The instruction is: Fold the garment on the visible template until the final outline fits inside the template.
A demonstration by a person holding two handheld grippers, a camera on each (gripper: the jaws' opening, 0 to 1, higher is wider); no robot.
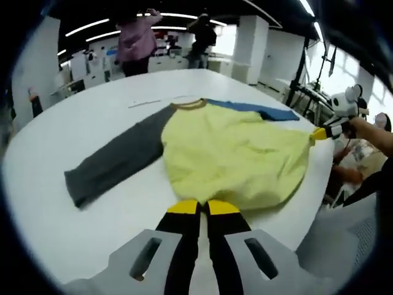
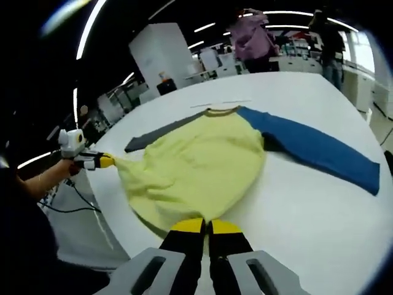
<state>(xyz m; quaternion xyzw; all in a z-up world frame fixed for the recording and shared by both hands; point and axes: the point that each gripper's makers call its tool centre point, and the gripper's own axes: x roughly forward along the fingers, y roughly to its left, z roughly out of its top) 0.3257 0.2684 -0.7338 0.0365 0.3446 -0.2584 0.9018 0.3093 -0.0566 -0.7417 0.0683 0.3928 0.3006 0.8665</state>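
The garment point(image 1: 233, 153) lies flat on the white surface point(image 1: 92, 123), yellow body toward the near edge, brown collar point(image 1: 187, 104) pointing away toward the far side. Its long axis across the sleeves runs sideways: the grey sleeve point(image 1: 116, 163) reaches one way, the blue sleeve point(image 2: 313, 147) the other. No template outline can be made out around it.

The left gripper point(image 1: 201, 208) has its fingers pressed together on the hem point(image 1: 270, 196) at one lower corner, and the right gripper point(image 2: 206, 226) is likewise pinching the hem at the other corner. Each shows in the other's view, stretching the hem sideways.

To do this step well, both corners should probably rise together and travel toward the collar, keeping the hem taut and level so the fold lands straight, without dragging the sleeves
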